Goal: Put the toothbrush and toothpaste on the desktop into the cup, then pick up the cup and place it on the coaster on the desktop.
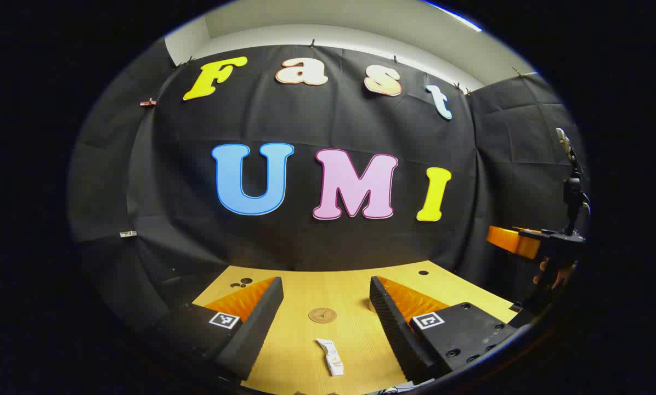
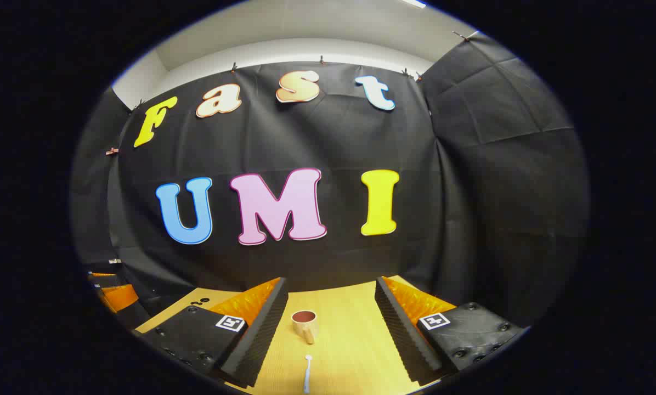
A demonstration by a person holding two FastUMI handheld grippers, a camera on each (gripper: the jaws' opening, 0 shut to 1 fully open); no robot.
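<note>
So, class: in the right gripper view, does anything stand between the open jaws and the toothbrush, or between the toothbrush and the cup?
Nothing visible does. The toothbrush lies on bare desktop between the jaws, the cup just beyond it.

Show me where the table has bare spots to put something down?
Bare wood lies between the coaster and the toothpaste, and around the cup up to the back wall. It is tighter just in front of the cup, where the toothbrush lies.

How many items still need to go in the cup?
2. The toothpaste lies flat on the desktop before the coaster; the toothbrush lies near the cup.
</note>
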